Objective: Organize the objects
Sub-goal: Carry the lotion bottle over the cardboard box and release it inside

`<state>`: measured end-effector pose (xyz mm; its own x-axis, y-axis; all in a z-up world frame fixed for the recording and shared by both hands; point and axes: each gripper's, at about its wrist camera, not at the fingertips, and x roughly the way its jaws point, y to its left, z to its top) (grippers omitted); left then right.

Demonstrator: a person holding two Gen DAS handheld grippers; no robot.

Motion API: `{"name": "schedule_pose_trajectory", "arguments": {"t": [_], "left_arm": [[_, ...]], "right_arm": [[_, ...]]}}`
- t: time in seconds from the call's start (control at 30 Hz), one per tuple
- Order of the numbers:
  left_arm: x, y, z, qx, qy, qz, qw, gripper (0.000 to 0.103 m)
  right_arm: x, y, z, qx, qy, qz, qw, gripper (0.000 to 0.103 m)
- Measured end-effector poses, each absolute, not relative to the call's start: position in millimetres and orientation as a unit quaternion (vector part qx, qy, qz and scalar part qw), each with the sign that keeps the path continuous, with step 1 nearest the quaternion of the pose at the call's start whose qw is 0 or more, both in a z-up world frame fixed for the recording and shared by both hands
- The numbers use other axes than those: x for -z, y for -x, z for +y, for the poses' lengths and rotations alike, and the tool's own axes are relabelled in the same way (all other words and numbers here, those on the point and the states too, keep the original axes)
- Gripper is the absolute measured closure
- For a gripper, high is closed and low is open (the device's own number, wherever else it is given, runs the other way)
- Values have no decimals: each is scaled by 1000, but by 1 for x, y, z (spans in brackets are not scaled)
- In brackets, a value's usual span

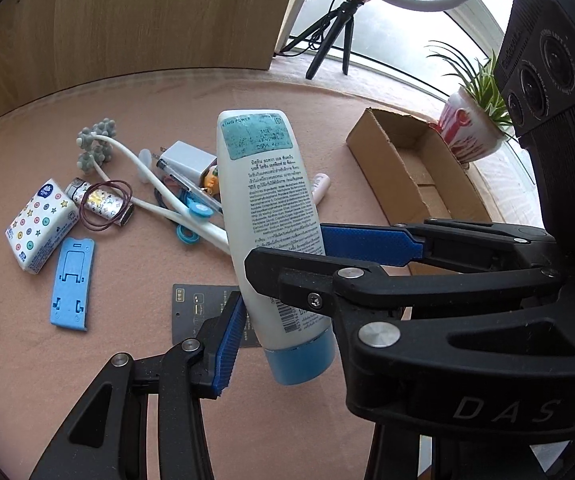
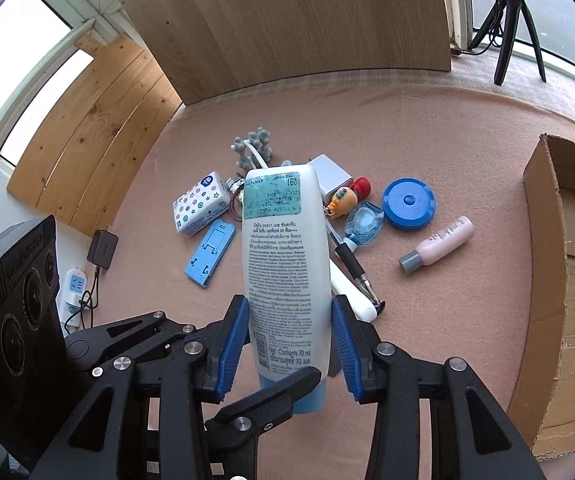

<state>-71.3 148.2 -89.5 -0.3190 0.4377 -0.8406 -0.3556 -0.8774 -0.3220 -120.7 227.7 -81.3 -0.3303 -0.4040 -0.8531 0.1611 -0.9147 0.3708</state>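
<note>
**Fig. Tube held in the air by two grippers above the clutter.** The white tube (image 1: pixel 267 184) with its blue cap (image 1: pixel 303 364) hangs cap-down, clear of the pink table cover (image 1: pixel 135 360). It is over the pile of small things and not yet in the cardboard box (image 1: pixel 371 148), which stands apart to the right.

The right gripper (image 2: pixel 289 344) pinches the tube's lower body, one blue pad on each narrow edge. The left gripper (image 1: pixel 283 312) crosses it at right angles. Its near pad (image 1: pixel 227 344) lies on the tube's edge. Its far finger is hidden in the left view, and in the right view it passes in front of the tube just above the cap. It appears to pinch the tube as well.

**Risks, as judged from this pose:**
- **Crossed fingers.** The two pairs interlock closely around one narrow stretch of tube. If either hand pulls away at an angle, its fingers may knock the other pair and twist the tube loose.
- **Release order.** If both let go together, the tube drops onto the tissue pack (image 1: pixel 41 226), the charger (image 1: pixel 185 160) and the pen (image 2: pixel 353 266) below.
- **Soft body.** The tube likely yields under pressure, so a hard squeeze may strain the cap and a weak one lets the smooth plastic slide.
- **Top-heavy hold.** Most of the tube stands above the grip, so it may swing and catch the box wall on the way in.
</note>
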Motion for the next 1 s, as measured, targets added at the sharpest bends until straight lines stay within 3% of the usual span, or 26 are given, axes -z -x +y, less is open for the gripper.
{"name": "schedule_pose_trajectory", "arguments": {"t": [0.53, 1.0], "left_arm": [[56, 79, 291, -798, 506, -17, 328, 55], [78, 77, 387, -765, 526, -2, 372, 55]], "right_arm": [[46, 100, 361, 839, -517, -140, 93, 64], [65, 80, 446, 834, -525, -169, 26, 64]]}}
